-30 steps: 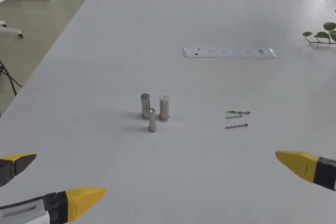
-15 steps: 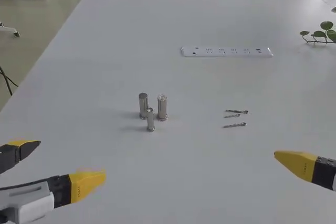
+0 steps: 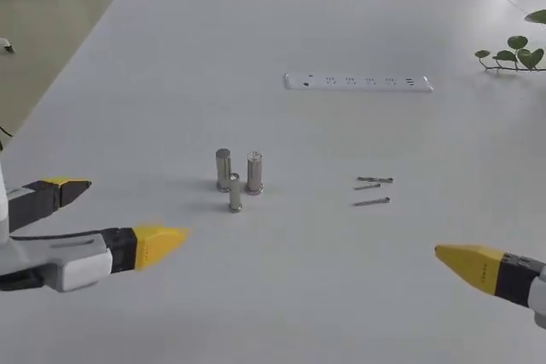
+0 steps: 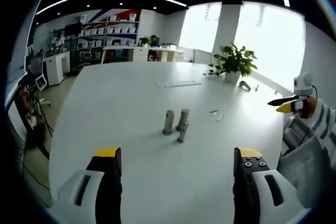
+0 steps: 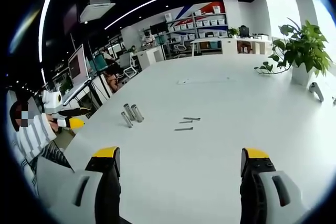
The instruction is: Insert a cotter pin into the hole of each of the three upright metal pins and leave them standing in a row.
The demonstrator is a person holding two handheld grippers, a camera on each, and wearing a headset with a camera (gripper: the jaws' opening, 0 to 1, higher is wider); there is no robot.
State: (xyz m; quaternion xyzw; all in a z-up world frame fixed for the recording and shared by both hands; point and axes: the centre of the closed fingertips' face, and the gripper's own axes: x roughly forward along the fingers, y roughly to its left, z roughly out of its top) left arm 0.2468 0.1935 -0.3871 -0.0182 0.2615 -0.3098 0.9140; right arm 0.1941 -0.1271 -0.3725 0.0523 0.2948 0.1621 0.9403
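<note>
Three short metal pins (image 3: 235, 178) stand upright in a tight cluster mid-table. Three cotter pins (image 3: 372, 190) lie flat to their right. My left gripper (image 3: 126, 210) hovers open at the near left, short of the metal pins, with nothing between its fingers. At the near right, one yellow fingertip (image 3: 466, 260) of my right gripper shows. In the left gripper view the open left gripper (image 4: 176, 156) faces the metal pins (image 4: 176, 122) and cotter pins (image 4: 216, 113). In the right gripper view the right gripper (image 5: 178, 158) is open and empty, with the metal pins (image 5: 131, 114) and cotter pins (image 5: 186, 123) ahead.
A white power strip (image 3: 358, 83) lies beyond the pins on the white table (image 3: 171, 57). A small leafy sprig (image 3: 512, 50) sits at the far right edge. The table's left edge drops to the floor. A potted plant (image 4: 232, 64) stands at the far end.
My left gripper has moved forward and to the right, closer to the metal pins. The head camera has shifted a little. The right gripper has barely moved.
</note>
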